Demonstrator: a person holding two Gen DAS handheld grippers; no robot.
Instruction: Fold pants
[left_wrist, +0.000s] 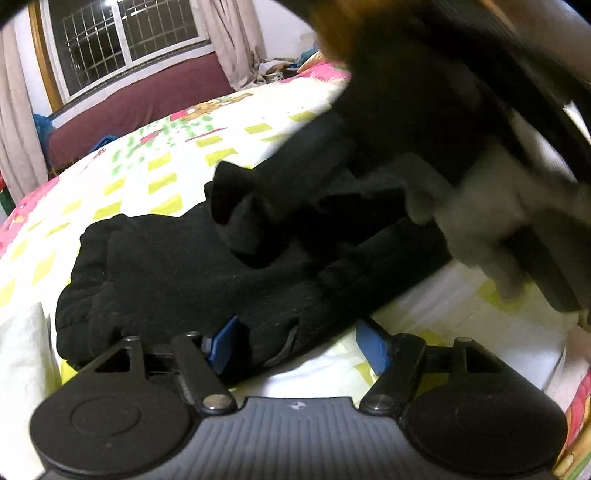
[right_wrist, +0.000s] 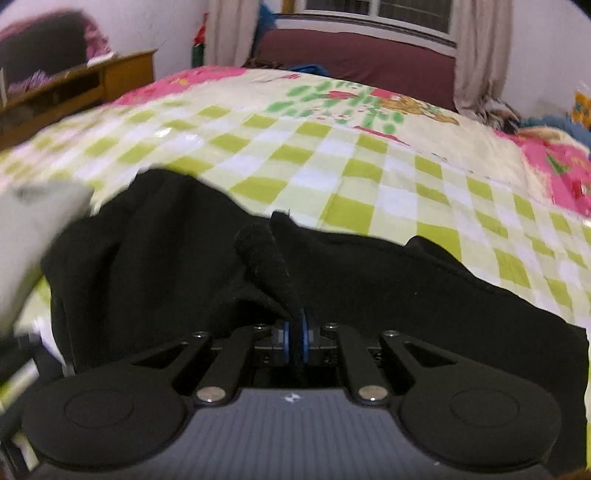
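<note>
Black pants (left_wrist: 177, 273) lie bunched on a checked bedspread (left_wrist: 155, 173). My left gripper (left_wrist: 295, 343) is open, its blue-padded fingers (left_wrist: 225, 341) set around the near edge of the pants, one pad partly under cloth. My right gripper (right_wrist: 294, 334) is shut on a fold of the black pants (right_wrist: 266, 258) and holds it raised above the bed (right_wrist: 332, 155). In the left wrist view the right gripper's body and a gloved hand (left_wrist: 491, 221) show at right, blurred, with cloth hanging from them.
The bed fills both views, with a maroon headboard (right_wrist: 362, 59) and curtained window (left_wrist: 122, 37) behind. A wooden cabinet (right_wrist: 74, 85) stands at left of the right wrist view. A blurred pale shape (right_wrist: 33, 236) sits at left.
</note>
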